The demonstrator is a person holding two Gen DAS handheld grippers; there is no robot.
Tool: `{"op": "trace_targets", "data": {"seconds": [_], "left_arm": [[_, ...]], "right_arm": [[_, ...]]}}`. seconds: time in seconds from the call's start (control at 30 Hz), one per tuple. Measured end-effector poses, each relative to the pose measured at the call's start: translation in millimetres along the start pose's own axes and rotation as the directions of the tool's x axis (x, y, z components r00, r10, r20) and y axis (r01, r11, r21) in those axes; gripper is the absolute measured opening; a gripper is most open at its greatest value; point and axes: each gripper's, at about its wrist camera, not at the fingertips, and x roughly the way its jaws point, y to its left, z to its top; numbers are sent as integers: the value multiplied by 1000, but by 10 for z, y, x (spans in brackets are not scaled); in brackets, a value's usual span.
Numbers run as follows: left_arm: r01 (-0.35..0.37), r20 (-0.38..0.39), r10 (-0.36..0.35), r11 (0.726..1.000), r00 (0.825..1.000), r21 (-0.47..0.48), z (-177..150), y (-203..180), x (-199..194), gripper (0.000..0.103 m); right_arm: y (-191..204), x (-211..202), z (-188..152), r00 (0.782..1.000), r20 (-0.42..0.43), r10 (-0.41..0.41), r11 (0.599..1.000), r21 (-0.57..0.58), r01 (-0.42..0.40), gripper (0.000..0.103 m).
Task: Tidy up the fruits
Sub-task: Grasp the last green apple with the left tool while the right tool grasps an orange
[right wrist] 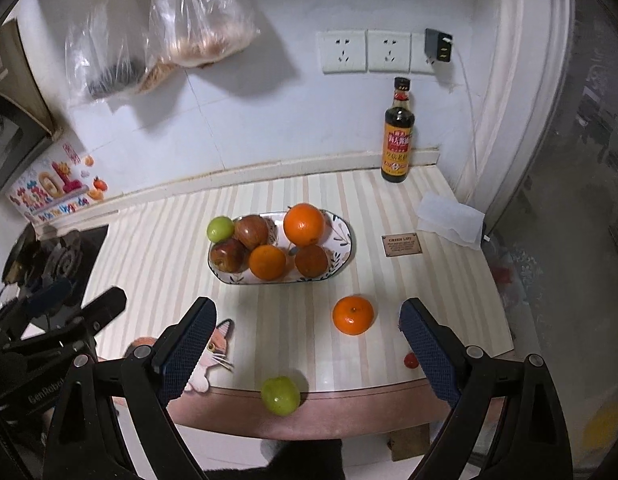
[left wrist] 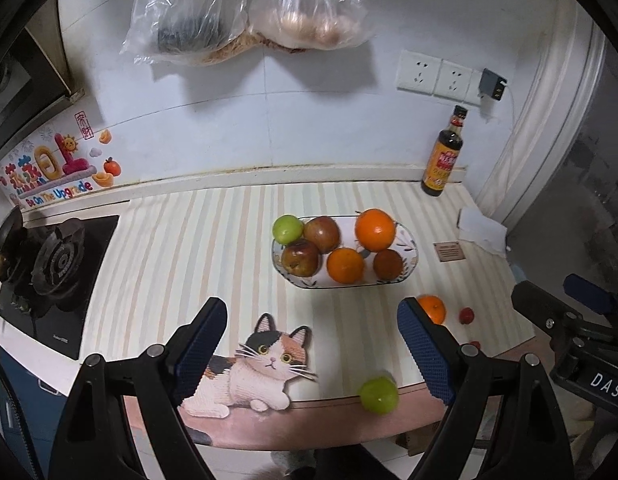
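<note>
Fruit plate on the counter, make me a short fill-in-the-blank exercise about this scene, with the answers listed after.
1. The plate holds ____ pieces of fruit.
2. The small green fruit off the plate lies near the counter's ____ edge.
3. The dark sauce bottle stands upright against the ____.
4. Both the left tool and the right tool are ____, with nothing between the fingers.

Missing words: six; front; wall; open
</note>
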Motion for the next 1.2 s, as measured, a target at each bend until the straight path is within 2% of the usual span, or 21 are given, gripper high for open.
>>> {"op": "trace_targets", "data": {"seconds": [0.03,0.07,0.13,0.27,0.37,0.43,0.5,0.53,0.57,0.63,0.73,0.83,0.97,1.03,1.1,1.2], "left_arm": [[4,8,-4,1000,1000,0,-8,-10,-12,92],[13,10,-13,1000,1000,4,-15,-29,-9,103],[17,9,-17,1000,1000,2,-32,-49,14,103],[39,-42,-39,999,998,10,-114,-156,187,103],[25,-117,-20,999,993,44,-253,-309,420,103],[36,-198,-23,998,980,61,-375,-417,634,103],[28,-285,-7,997,958,72,-549,-535,928,103],[19,-321,7,997,947,77,-622,-592,1066,103],[10,-352,18,997,936,77,-685,-632,1174,103],[7,-424,16,999,905,53,-818,-707,1419,103],[5,-530,-30,999,847,-49,-1000,-759,1775,103],[-3,-600,-60,995,798,-104,-1110,-830,2057,103],[-15,-638,-72,991,767,-130,-1212,-905,2344,102],[-29,-645,-74,989,761,-148,-1261,-907,2429,91],[-49,-647,-69,985,759,-163,-1299,-883,2458,57],[-69,-630,-47,985,775,-160,-1287,-879,2431,52]], "right_arm": [[-14,-33,-15,1000,15,7,1000,9,-7,99],[-35,-60,-25,1000,27,15,1000,21,-16,99],[-93,-70,-49,999,39,16,999,43,-18,99],[-369,82,-134,999,-11,38,993,112,-36,99],[-623,278,-210,997,-65,45,988,151,-35,99],[-811,449,-290,993,-107,43,985,173,-24,99],[-971,660,-357,987,-155,38,986,166,-12,88],[-1029,750,-377,984,-173,51,986,165,-22,72],[-1098,894,-405,976,-206,68,986,162,-35,65],[-1178,1125,-434,961,-258,98,987,151,-61,65],[-1244,1361,-437,946,-298,125,988,126,-91,66],[-1287,1639,-391,925,-346,159,986,112,-128,66],[-1226,2030,-302,893,-409,185,983,69,-172,66],[-1144,2220,-269,879,-440,183,982,38,-185,66],[-1036,2405,-233,869,-463,176,980,-1,-199,67],[-896,2649,-191,855,-495,157,978,-46,-206,70]]}}
